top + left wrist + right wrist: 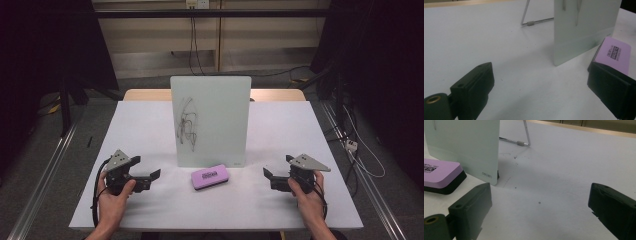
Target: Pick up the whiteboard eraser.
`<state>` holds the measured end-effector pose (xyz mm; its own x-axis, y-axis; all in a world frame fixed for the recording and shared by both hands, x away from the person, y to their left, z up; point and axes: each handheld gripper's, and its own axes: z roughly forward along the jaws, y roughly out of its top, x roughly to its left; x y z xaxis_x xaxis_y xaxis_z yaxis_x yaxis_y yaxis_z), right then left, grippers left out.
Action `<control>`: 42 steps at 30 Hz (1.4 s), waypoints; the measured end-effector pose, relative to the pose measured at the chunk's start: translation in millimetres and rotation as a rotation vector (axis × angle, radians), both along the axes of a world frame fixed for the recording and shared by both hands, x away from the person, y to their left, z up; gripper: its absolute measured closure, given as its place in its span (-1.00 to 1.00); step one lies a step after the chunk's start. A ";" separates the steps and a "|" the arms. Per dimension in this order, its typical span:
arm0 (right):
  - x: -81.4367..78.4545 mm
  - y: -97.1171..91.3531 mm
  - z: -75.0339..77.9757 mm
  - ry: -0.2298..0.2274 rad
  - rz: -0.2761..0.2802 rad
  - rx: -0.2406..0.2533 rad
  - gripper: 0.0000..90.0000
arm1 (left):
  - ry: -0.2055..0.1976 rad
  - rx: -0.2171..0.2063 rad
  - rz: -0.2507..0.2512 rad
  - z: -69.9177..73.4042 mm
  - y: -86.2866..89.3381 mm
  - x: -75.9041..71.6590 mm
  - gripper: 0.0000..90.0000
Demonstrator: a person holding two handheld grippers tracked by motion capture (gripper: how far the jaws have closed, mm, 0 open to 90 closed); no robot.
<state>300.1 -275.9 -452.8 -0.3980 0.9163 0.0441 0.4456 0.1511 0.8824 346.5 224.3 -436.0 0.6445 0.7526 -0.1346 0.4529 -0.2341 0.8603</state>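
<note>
A: Resting low on the white surface [150,125], we are holding the left gripper [150,178] with its jaws standing wide and nothing between them. In the left gripper view [539,87] bare cloth is lying between the two jaws.

B: We are doing the same with the right gripper [270,178]: its jaws are gaping wide in the right gripper view [540,205], and they are holding nothing. The two grippers are pointing toward each other.

A: The purple eraser [210,177] is lying flat between the two sets of jaws, apart from both. In the left gripper view the eraser [615,55] is sitting just beyond the right-hand jaw, partly hidden behind it.

B: From our side, the eraser [439,173] is lying ahead of the left-hand jaw and outside it, with its dark felt base down.

A: The glass board [210,120] is standing upright just past the eraser, beyond the jaws, and it is carrying dark scribbles [186,122] on its left half. Whether the eraser is touching the board's foot we cannot tell.

B: In the right gripper view the board's [469,145] corner is standing beyond the left-hand jaw, and its wire stand [524,135] is showing behind it.
</note>
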 end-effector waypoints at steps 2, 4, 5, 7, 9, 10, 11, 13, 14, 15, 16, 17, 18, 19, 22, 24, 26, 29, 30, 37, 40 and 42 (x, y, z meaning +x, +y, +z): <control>-0.4 -0.7 0.1 -0.001 0.001 0.006 -0.89 | 0.000 -0.007 0.003 -0.3 -1.1 0.4 -0.85; -0.5 -1.0 0.1 0.000 -0.001 0.009 -0.89 | 0.010 -0.006 -0.009 -0.7 -0.7 1.5 -0.85; -0.7 -1.5 0.2 0.001 -0.004 0.009 -0.88 | 0.013 -0.013 -0.006 -1.1 -1.7 1.6 -0.85; -0.9 -1.6 0.2 0.000 -0.002 0.013 -0.88 | 0.037 -0.021 -0.002 -2.5 -2.3 2.9 -0.85; -1.1 -1.5 0.3 -0.002 0.003 0.012 -0.88 | 0.039 -0.012 -0.004 -2.9 -3.3 3.4 -0.85; -1.1 -1.5 0.3 -0.002 0.003 0.012 -0.88 | 0.039 -0.012 -0.004 -2.9 -3.3 3.4 -0.85; -1.1 -1.4 0.3 -0.001 0.004 0.014 -0.88 | 0.041 -0.015 -0.016 -3.1 -4.8 3.8 -0.86; -0.9 -1.5 0.3 0.000 0.003 0.016 -0.88 | 0.052 -0.012 -0.035 -3.0 -5.3 3.9 -0.86; -0.7 -1.5 0.3 0.001 0.004 0.017 -0.88 | 0.057 -0.013 -0.046 -2.9 -6.7 3.5 -0.86; -0.4 -1.3 0.3 0.000 0.005 0.016 -0.88 | 0.055 -0.008 -0.048 -2.8 -8.2 2.9 -0.86; -0.1 -0.9 0.2 0.001 0.007 0.017 -0.88 | 0.052 -0.008 -0.053 -2.6 -9.7 2.7 -0.85; 0.0 -0.4 0.2 0.003 0.009 0.016 -0.88 | 0.052 -0.005 -0.058 -1.8 -10.4 2.6 -0.85; 0.0 -0.4 0.2 0.003 0.009 0.016 -0.88 | 0.053 -0.012 -0.057 -1.0 -11.6 2.4 -0.85; 0.2 0.1 0.0 0.002 0.015 0.015 -0.88 | 0.034 0.000 -0.061 1.1 -13.5 2.0 -0.85; 0.2 0.4 0.0 0.000 0.017 0.013 -0.88 | 0.020 0.005 -0.075 2.8 -15.9 2.2 -0.85; 0.4 0.2 0.1 0.002 0.015 0.015 -0.88 | 0.018 0.020 -0.075 3.5 -17.1 3.6 -0.85; 1.5 0.7 -0.2 0.001 0.016 0.014 -0.88 | 0.057 0.010 -0.066 4.0 -19.2 5.6 -0.83; 2.3 1.4 -0.5 0.006 0.018 0.012 -0.88 | 0.030 0.040 -0.077 7.6 -23.9 3.1 -0.84; 2.5 1.9 -0.3 0.008 0.019 0.014 -0.88 | 0.023 0.044 -0.092 8.9 -25.3 2.8 -0.84; 3.7 6.0 -0.2 0.006 0.026 0.002 -0.88 | 0.008 0.075 -0.165 14.6 -40.8 1.4 -0.86; 3.8 6.7 -0.5 0.009 0.029 0.000 -0.88 | 0.011 0.105 -0.199 14.4 -46.1 1.9 -0.87; 4.1 6.6 -0.7 0.007 0.029 -0.001 -0.88 | 0.021 0.105 -0.214 13.4 -50.1 2.4 -0.87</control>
